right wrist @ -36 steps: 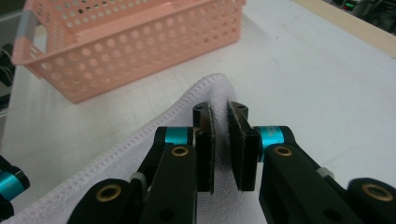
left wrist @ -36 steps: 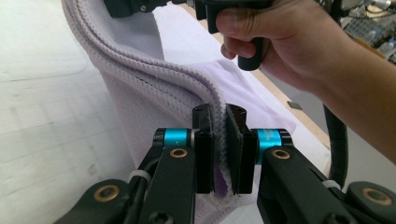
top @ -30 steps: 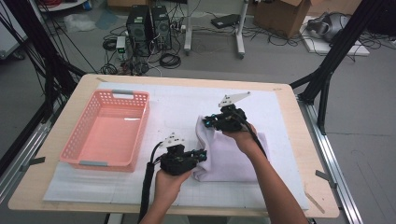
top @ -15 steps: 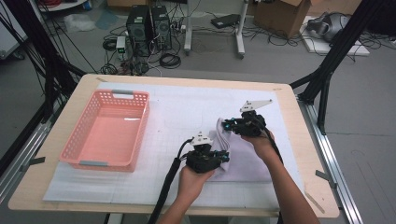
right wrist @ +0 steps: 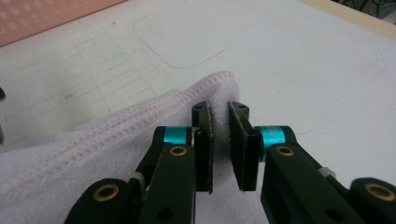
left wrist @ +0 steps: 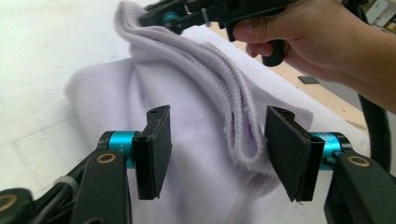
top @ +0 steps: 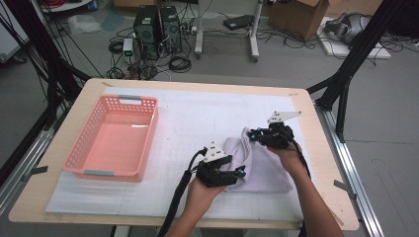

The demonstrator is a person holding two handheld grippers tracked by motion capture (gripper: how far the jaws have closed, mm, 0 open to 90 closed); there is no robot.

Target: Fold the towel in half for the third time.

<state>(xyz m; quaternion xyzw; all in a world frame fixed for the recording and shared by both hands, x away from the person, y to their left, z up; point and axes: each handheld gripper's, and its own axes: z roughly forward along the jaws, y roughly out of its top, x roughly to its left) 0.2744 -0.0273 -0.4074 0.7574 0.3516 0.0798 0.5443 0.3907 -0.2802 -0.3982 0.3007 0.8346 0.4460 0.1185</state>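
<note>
A pale lilac towel (top: 269, 170) lies folded on the white mat (top: 197, 118), right of centre. My left gripper (top: 239, 173) is at its near left edge. Its jaws have just been opening and now stand open in the left gripper view (left wrist: 217, 112). A doubled fold of the towel (left wrist: 187, 79) hangs loosely between them, by the right pad, with no squeeze. My right gripper (top: 252, 135) is shut on the towel's far hemmed edge and holds it slightly raised. Seen in its own view, the gripper (right wrist: 219, 108) pinches the towel's stitched hem (right wrist: 93, 135).
A pink plastic basket (top: 150, 138) with nothing in it stands on the left of the mat. The wooden table edge (top: 326, 163) runs close to the right of the towel. Bare mat lies between basket and towel.
Both grippers moved to the right, drawing the towel over itself. The right gripper also came down with the hem. The left jaws went from shut on the towel to open.
</note>
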